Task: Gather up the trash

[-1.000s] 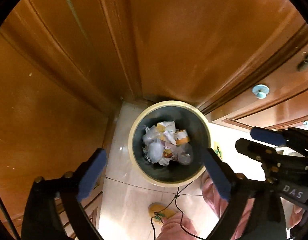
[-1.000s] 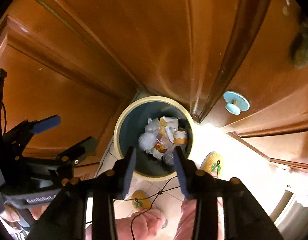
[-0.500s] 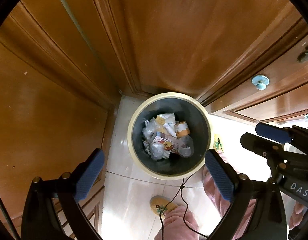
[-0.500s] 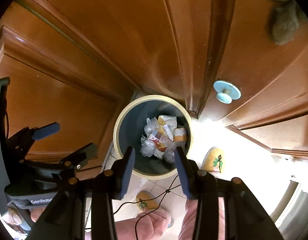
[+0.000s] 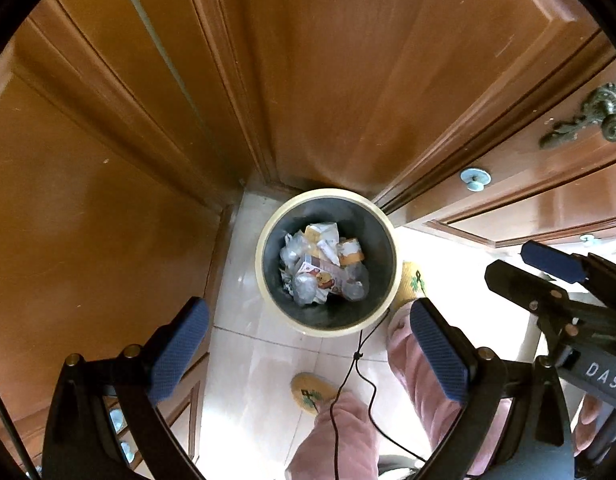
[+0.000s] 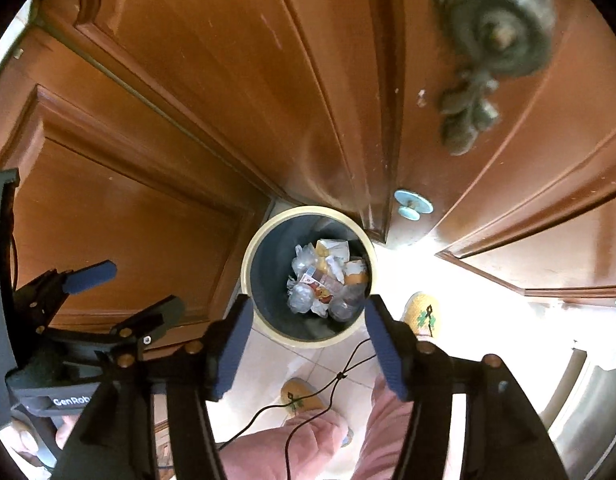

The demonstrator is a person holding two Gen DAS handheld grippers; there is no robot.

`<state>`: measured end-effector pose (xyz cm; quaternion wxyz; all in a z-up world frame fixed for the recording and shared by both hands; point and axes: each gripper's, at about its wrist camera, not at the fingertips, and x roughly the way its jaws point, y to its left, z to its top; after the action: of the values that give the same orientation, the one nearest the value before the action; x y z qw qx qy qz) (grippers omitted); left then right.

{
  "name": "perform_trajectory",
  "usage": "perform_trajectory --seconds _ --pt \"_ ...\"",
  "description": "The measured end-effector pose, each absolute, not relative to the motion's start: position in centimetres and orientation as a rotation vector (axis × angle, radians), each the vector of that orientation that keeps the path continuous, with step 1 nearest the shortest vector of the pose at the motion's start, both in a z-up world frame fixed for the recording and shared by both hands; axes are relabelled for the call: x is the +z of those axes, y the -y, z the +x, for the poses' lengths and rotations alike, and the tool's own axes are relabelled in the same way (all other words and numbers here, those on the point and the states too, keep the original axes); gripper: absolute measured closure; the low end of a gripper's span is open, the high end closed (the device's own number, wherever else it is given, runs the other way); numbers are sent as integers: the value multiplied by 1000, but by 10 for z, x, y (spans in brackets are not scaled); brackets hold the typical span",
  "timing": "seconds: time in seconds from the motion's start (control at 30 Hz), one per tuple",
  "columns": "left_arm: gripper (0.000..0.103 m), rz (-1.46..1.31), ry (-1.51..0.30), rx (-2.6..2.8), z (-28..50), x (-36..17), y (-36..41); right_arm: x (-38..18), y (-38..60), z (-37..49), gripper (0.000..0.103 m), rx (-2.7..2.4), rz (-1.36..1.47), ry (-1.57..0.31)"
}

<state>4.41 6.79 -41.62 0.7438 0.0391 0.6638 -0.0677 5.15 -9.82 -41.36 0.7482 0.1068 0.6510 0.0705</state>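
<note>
A round grey bin with a cream rim (image 5: 267,296) (image 6: 251,248) stands on the tiled floor in a corner of wooden doors. Crumpled wrappers, plastic bags and cartons (image 5: 324,268) (image 6: 328,284) lie in it. My left gripper (image 5: 303,352) is open and empty, held high above the bin's near edge; it also shows at the left of the right wrist view (image 6: 127,292). My right gripper (image 6: 308,344) is open and empty, high above the bin; it shows at the right of the left wrist view (image 5: 524,268).
Wooden door panels surround the bin. A blue door stopper (image 5: 475,178) (image 6: 412,205) and an ornate metal handle (image 6: 488,40) sit on the right door. The person's pink-trousered legs (image 5: 420,364) and yellow slippers (image 6: 424,316) stand below, with a black cable (image 5: 360,356) hanging.
Both grippers have risen away from the bin, which looks smaller now. The right gripper's fingers have spread wider apart. The door handle has come into the right view.
</note>
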Motion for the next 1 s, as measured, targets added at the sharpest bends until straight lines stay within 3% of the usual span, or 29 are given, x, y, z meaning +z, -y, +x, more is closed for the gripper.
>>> perform_trajectory --seconds 0.23,1.0 --pt "3 99 -1396 -122 34 -347 -67 -354 96 49 44 169 233 -1390" --pt "3 42 -975 -75 26 -24 -76 -42 93 49 44 231 156 -983"
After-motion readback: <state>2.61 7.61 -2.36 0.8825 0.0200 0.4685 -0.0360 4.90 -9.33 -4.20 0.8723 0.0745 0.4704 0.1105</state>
